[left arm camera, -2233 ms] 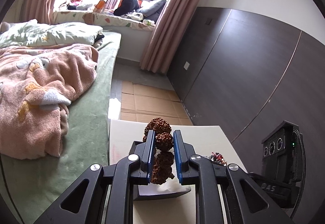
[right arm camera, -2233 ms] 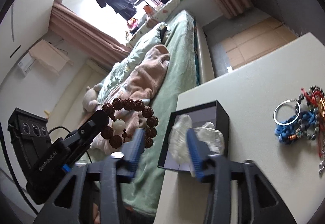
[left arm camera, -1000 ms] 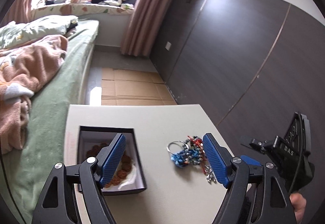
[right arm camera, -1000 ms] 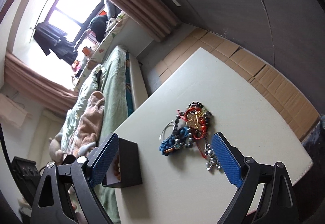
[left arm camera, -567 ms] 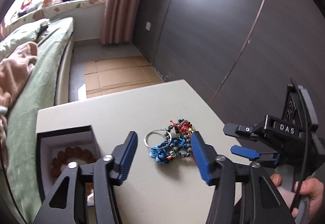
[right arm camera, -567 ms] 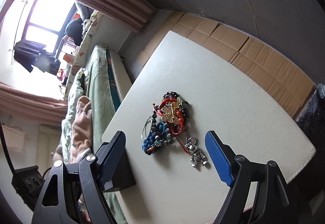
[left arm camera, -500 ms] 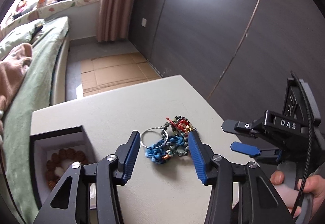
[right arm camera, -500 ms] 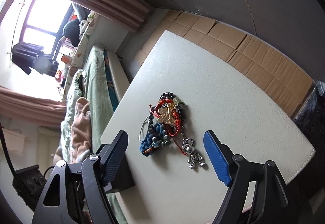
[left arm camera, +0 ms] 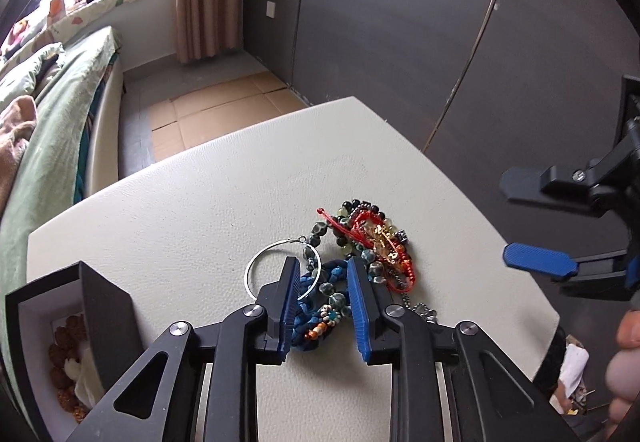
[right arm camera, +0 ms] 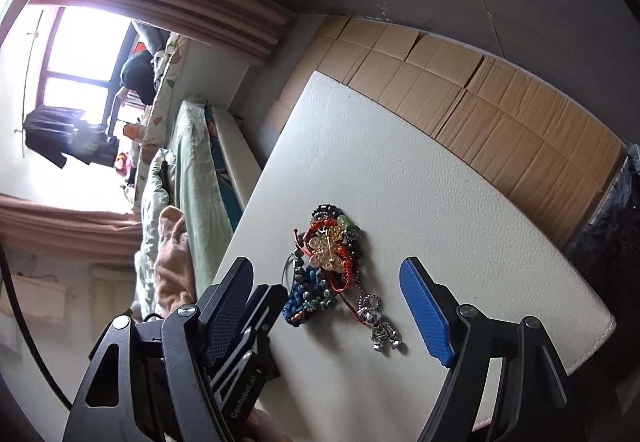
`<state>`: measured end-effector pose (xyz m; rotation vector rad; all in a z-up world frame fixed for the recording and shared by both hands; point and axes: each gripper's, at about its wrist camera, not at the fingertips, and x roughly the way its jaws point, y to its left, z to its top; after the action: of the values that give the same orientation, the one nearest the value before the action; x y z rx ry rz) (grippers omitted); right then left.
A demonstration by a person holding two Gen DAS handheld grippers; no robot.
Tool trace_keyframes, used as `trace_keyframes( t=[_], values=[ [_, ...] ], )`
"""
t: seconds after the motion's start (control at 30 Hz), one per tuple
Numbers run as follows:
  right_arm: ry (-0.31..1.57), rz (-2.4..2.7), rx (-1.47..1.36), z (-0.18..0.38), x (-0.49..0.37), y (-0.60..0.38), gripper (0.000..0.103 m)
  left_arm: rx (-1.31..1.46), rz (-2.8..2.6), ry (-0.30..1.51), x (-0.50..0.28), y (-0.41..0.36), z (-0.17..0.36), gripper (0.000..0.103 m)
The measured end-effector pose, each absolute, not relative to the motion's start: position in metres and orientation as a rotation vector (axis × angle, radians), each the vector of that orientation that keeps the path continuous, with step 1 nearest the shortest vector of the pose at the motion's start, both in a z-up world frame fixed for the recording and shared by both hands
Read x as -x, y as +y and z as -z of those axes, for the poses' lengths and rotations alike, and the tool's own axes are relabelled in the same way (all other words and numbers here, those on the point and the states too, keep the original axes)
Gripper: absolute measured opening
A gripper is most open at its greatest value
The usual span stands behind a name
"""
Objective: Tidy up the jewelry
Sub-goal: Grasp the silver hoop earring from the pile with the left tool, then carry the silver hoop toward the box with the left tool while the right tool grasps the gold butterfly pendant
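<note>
Jewelry [left arm camera: 352, 254] lies in one tangled heap near the middle of the pale counter [left arm camera: 200, 193]: a blue braided bracelet [left arm camera: 316, 294], a thin silver hoop [left arm camera: 276, 266], strands of green and dark beads [left arm camera: 344, 230], red cord with a gold charm [right arm camera: 326, 256] and a small metal chain charm [right arm camera: 380, 326]. All of it looks light and limp; cords and strands will sag and drag neighbours along, so a single piece probably comes away only with a slow lift. The braided bracelet looks the softest and thickest part, and the easiest to pinch; the hoop is stiff, thin and likely slippery.

The left hand-held gripper [left arm camera: 323, 298] is down at the heap with its jaws closing; the blue braid and a few beads sit between the blue pads, which have not yet clearly pressed on them. The hoop's rim runs right beside the left pad, so it may get caught in the pinch. The right hand-held gripper [right arm camera: 332, 306] hangs above the same heap with jaws wide and nothing in them.

An open black box [left arm camera: 60, 326] stands at the counter's left corner, with a brown bead bracelet [left arm camera: 60, 358] inside on white lining. Nothing lies between heap and box. A bed [left arm camera: 52, 113] runs alongside, and cardboard sheets [right arm camera: 480, 93] cover the floor beyond.
</note>
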<state>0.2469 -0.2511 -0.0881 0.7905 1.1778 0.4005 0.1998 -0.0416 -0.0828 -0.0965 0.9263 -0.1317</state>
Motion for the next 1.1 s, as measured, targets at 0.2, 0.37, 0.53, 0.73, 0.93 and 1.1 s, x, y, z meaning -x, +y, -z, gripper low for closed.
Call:
trace_keyframes(
  t=[0.2,0.37,0.53,0.73,0.93,1.1],
  values=[
    [1.179,-0.403,-0.794,0.088,-0.250,-0.253,0.077,0.084,0.105,0.977,-0.208,-0.041,0.100,0.024],
    [1.184,-0.402,-0.789,0.090,-0.250,-0.254,0.077,0.083,0.117,0.978,-0.208,-0.041,0.101,0.010],
    [1.193,-0.404,-0.782,0.091,-0.250,-0.252,0.077,0.091,0.112,0.969,-0.205,-0.041,0.096,0.002],
    [1.194,-0.409,-0.756,0.089,-0.248,-0.248,0.077,0.165,0.125,0.922,-0.193,-0.028,0.076,0.002],
    [1.190,-0.414,-0.717,0.089,-0.245,-0.243,0.077,0.218,0.114,0.852,-0.178,-0.015,0.053,0.002],
    [1.189,-0.414,-0.659,0.090,-0.247,-0.233,0.065,0.248,0.101,0.813,-0.167,-0.003,0.040,0.002]
  ],
)
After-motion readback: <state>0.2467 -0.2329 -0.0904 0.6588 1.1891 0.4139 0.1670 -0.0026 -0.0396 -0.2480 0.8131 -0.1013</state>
